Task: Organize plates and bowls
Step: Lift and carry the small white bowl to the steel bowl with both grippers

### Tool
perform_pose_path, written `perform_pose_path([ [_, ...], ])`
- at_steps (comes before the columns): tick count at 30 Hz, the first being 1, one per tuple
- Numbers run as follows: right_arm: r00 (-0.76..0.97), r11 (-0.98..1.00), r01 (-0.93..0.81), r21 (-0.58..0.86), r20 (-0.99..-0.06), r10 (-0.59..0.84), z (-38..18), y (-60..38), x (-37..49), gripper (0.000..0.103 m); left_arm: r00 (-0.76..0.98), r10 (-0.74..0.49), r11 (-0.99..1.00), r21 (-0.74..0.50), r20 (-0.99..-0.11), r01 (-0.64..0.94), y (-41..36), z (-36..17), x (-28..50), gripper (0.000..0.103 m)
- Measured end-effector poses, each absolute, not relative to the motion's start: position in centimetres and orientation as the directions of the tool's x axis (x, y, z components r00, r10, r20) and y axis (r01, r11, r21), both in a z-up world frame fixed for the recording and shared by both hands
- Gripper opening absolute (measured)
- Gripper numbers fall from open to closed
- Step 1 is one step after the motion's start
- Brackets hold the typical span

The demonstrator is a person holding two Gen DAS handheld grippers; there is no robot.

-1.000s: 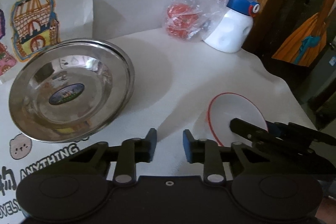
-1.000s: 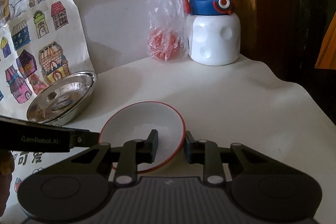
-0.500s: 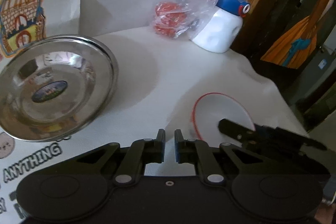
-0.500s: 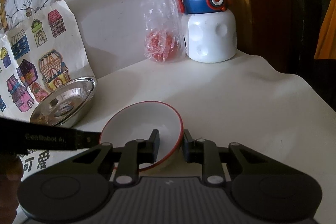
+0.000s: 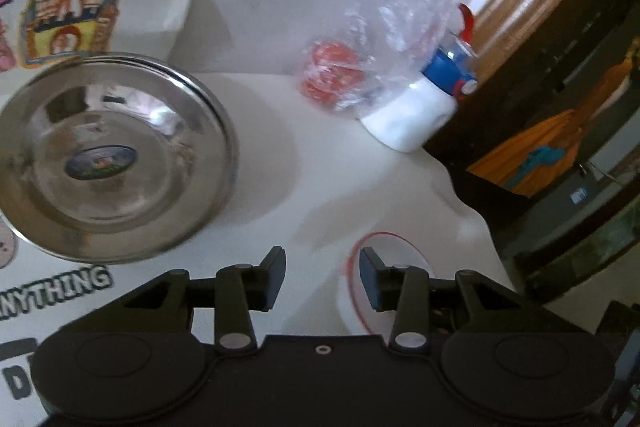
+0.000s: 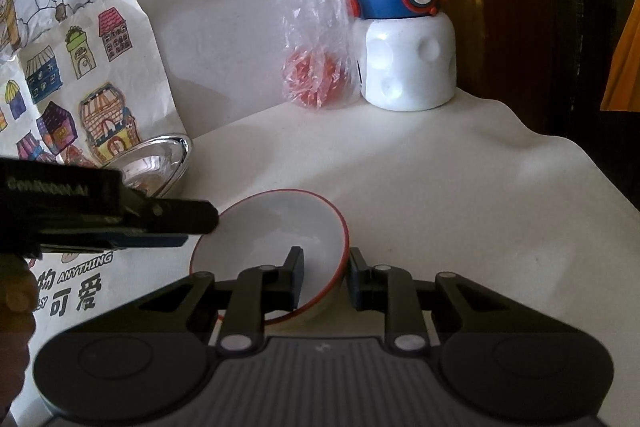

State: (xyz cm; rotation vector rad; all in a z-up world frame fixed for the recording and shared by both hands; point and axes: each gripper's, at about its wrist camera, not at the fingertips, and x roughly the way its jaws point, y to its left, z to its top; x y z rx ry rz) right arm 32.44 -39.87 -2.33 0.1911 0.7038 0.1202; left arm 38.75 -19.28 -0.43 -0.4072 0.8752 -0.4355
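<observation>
A white bowl with a red rim sits on the white table. My right gripper straddles its near right rim, one finger inside and one outside, jaws still apart around the wall. The bowl also shows in the left wrist view, partly behind my fingers. A shiny steel plate with an oval sticker lies at the left; it shows small in the right wrist view. My left gripper is open and empty, hovering between the plate and the bowl.
A white bottle with a blue cap and red handle and a clear plastic bag with red contents stand at the back by the wall. Children's drawings lean at the left. The table drops off at the right edge.
My left gripper closed briefly, then opened wide, and shifted towards the bowl. My right gripper stayed around the bowl's rim and spread slightly.
</observation>
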Motion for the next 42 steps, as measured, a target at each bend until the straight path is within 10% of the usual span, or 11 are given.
perform_pose_path([
  [11,0.762,0.974,-0.034,0.225,-0.625,0.171,-2.4,-39.9,32.4,0.023,0.538,-0.486,0.870,-0.438,-0.689,0.225,-21.0,-1.4,38.9,0.037],
  [17,0.765,0.973,-0.037,0.230,-0.620,0.176,-2.4,-39.6,32.4,0.020,0.520,-0.518,0.854,-0.442,-0.679,0.274,-21.7,-1.4,38.6,0.013],
  [42,0.814,0.966,-0.034,0.258,-0.553,0.176,1.6,-37.8,27.0,0.012,0.574,-0.492,0.870,-0.376,-0.655,0.318,-20.6,1.6,33.6,0.011],
])
